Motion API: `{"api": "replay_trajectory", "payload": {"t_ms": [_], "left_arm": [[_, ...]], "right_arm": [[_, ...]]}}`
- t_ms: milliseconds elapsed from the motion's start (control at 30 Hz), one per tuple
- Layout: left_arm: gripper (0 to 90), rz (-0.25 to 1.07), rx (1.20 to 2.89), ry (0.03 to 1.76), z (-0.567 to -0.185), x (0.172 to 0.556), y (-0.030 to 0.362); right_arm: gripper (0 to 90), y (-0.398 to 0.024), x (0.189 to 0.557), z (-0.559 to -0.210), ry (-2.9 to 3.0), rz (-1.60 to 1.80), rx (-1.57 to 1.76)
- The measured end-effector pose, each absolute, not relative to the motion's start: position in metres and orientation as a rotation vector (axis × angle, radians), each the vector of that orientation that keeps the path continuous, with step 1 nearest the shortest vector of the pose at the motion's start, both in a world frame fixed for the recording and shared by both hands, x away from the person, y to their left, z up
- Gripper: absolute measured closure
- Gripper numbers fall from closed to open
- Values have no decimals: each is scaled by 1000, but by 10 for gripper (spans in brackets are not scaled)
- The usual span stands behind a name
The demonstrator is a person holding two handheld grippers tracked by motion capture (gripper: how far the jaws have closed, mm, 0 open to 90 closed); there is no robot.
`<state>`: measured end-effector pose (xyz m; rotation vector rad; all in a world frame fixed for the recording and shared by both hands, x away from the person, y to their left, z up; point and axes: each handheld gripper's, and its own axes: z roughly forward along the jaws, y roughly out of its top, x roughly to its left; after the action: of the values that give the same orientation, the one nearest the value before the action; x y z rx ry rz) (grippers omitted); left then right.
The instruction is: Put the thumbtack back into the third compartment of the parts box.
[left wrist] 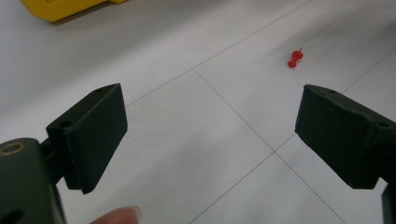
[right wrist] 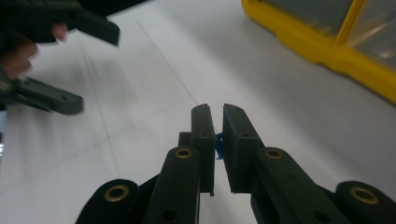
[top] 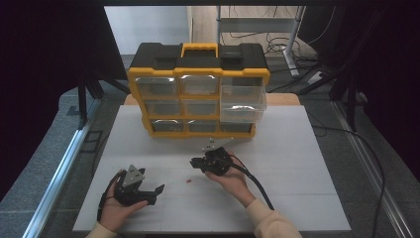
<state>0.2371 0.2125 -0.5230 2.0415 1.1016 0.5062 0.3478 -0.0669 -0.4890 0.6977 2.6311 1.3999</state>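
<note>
My right gripper [right wrist: 218, 128] has its jaws nearly together, and between them I see a small blue thing [right wrist: 218, 145] pinched — probably a pushpin, but it is too hidden to be sure. My left gripper [left wrist: 210, 135] is wide open and holds nothing; it rests low over the white table [top: 297, 163]. A red pushpin [left wrist: 294, 58] lies on the table between the two grippers — just beyond the left jaws. The yellow organizer [top: 198, 89] stands behind, one drawer [top: 241, 104] at its right side pulled out.

The white table [top: 297, 163] lies open in front; the drawer cabinet [top: 198, 89] with one pulled-out drawer [top: 242, 104] blocks the rear.
</note>
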Motion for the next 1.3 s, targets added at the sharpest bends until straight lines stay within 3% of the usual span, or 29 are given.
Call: {"api": "replay_trajectory", "payload": {"t_ms": [1300], "left_arm": [[96, 507, 2029, 1093, -523, 237, 213]], "right_arm": [[833, -106, 316, -403, 2389, 1624, 574]]}}
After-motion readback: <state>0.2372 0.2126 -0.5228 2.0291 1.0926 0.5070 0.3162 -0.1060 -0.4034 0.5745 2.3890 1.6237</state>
